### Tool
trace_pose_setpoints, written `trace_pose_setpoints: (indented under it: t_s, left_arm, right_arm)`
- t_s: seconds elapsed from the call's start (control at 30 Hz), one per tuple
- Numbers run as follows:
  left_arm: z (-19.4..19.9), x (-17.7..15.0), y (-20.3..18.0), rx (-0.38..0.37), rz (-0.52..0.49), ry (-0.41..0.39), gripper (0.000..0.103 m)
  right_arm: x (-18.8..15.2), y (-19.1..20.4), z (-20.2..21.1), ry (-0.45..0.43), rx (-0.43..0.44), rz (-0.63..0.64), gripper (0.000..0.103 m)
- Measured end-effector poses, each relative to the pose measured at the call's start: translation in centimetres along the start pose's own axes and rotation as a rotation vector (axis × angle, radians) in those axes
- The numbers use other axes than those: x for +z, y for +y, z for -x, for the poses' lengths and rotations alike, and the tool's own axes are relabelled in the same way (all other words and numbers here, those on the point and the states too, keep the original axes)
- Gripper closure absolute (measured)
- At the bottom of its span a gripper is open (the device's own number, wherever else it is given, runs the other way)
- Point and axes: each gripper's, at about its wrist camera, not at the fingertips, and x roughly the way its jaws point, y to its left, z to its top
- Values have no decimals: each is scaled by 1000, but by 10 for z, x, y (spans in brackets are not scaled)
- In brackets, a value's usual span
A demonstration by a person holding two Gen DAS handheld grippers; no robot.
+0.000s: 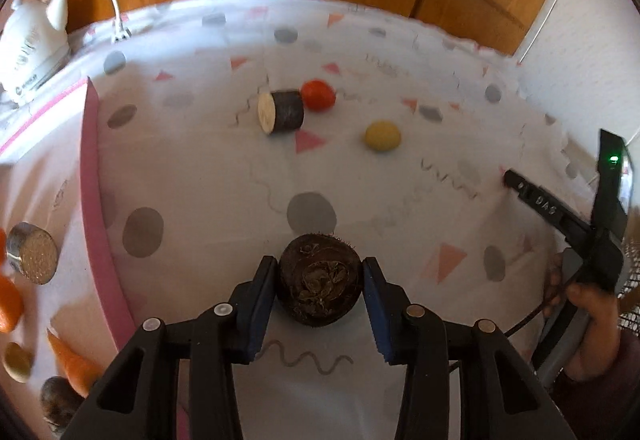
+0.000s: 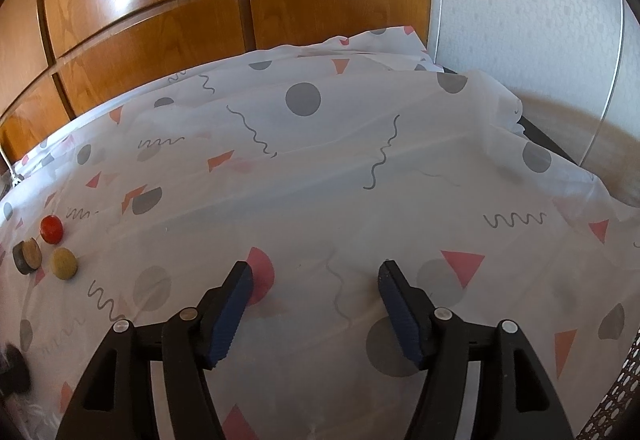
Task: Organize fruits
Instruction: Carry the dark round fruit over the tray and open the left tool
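Tablecloth (image 2: 320, 200) looking thin, matt cloth (patterned) | cupboard (image 2: 140, 0) showing glossy wood | dark fruit (image 1: 320, 280) appearing rough, hairy

The left gripper (image 1: 320, 282) points steeply down, its two blue pads (image 1: 370, 280) pressed to either side of a dark round piece (nothing else between them). The right gripper (image 2: 316, 282), also tilted down, has its jaws apart and empty. A hand (image 1: 588, 320) grips the right gripper's handle at the left view's edge.
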Motion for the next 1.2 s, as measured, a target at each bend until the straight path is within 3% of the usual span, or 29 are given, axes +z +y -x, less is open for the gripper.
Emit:
trace_pose_setpoints:
  t_s: [0.3,0.63,0.83,1.0,1.2]
  left_arm:
    - [-1,-6,4,-19,-1,-30,60]
    - [3,-10,5,-23,-11,-52,60]
    - [13,-14,5,-27,-15,-61,60]
    - [34,-11,10,-33,5,-112,60]
    - [74,-1,40,-4,104,-210,60]
  right_arm:
    - [3,4,2,28,-2,31,36]
    - [8,35,10,64,102,126,37]
    - [-1,37,6,85,82,137,37]
    - [-1,37,5,80,71,148,37]
    - [-1,38,4,76,66,151,37]
